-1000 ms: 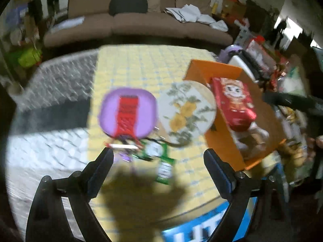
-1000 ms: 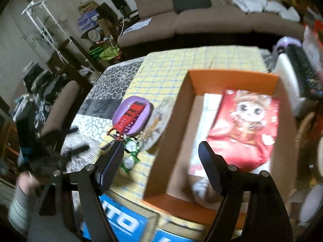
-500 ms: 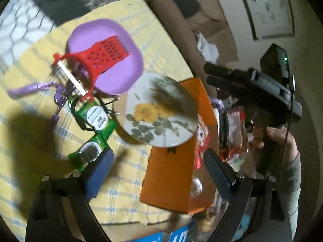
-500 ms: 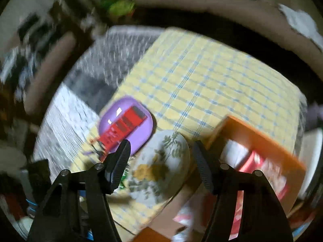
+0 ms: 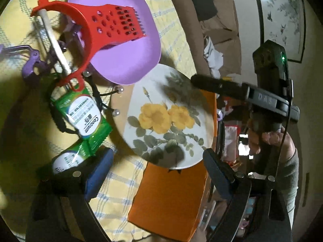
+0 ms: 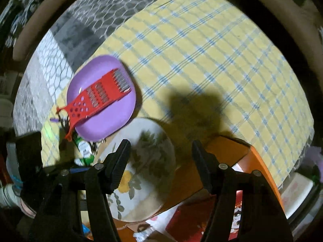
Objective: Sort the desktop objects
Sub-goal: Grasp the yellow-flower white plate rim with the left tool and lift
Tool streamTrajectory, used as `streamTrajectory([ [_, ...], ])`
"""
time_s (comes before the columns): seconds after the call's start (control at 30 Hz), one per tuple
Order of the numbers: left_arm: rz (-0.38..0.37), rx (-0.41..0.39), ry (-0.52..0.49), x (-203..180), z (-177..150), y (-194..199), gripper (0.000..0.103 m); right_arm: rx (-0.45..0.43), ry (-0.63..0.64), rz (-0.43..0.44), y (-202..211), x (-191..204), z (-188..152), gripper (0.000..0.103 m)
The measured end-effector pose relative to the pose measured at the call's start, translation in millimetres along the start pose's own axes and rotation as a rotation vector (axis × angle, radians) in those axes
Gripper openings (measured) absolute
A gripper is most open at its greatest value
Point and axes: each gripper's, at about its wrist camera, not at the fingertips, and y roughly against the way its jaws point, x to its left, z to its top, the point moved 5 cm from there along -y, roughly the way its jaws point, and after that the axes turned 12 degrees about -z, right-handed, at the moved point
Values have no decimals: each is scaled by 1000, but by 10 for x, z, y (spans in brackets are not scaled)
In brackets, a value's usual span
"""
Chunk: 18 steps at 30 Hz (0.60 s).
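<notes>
both claws gape, holding nothing: left claw (image 5: 155,163) and right claw (image 6: 161,157) hover over the floral plate (image 5: 167,117), which leans on the orange box (image 5: 171,197) beside the purple dish (image 5: 121,40).

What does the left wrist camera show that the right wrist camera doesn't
Only the left wrist view shows the framed painting, the purple clip and the wooden stick under the grater. Only the right wrist view shows the grey patterned rug and the red cartoon packet in the box. Both show the purple plate, red grater, floral plate, orange box and green packets.
</notes>
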Motion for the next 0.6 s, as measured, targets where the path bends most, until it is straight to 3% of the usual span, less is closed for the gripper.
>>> streamTrajectory([
  [0.07,9,-6,-6,-14,-7,-54,91,40,44,-14,-67,55,-34,60],
  [0.17,30,8,-22,-51,10,-129,82,82,83,-20,-147,111,-82,60],
  [0.23,36,20,-27,-34,16,-195,64,77,105,-6,-150,171,-119,52],
  [0.4,46,30,-38,-23,19,-230,64,36,78,4,-26,128,-231,38],
  [0.6,35,34,-55,-282,19,-198,62,-30,67,5,373,189,-457,35],
])
